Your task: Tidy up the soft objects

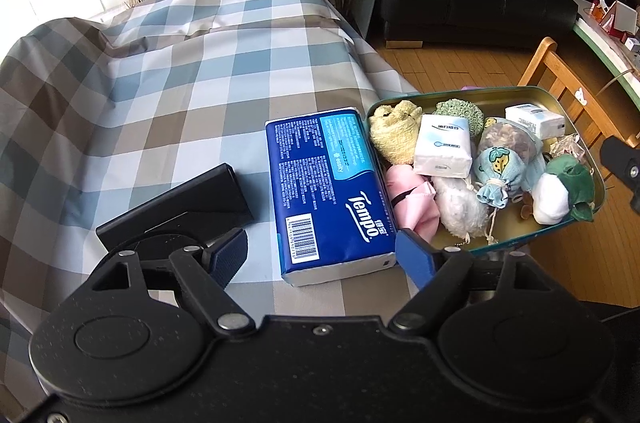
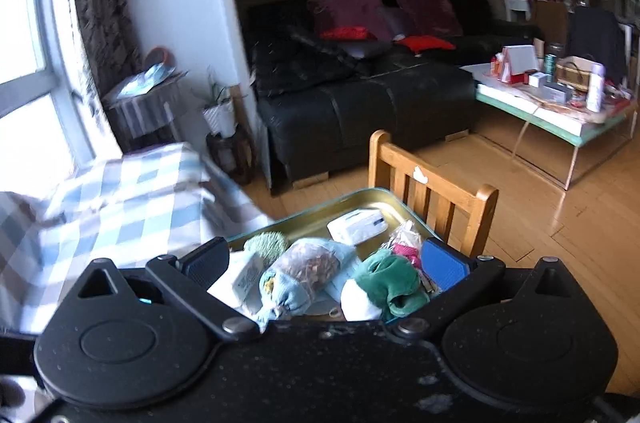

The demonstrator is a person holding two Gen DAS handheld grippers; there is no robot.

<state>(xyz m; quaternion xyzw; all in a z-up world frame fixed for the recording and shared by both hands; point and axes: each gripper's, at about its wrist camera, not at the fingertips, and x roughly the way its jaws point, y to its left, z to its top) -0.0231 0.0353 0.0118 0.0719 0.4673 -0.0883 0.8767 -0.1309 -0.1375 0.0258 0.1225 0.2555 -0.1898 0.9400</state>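
Blue tissue pack point(image 1: 330, 195) flat beside tin point(image 1: 520, 93) of soft items point(image 1: 444, 159)

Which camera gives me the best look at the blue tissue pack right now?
The left wrist view. The blue tissue pack lies whole and sharp on the checked cloth, beside the tin. The right wrist view does not show it, only the tin's contents.

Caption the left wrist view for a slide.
Open left gripper over a blue Tempo tissue pack beside a tin of soft items.
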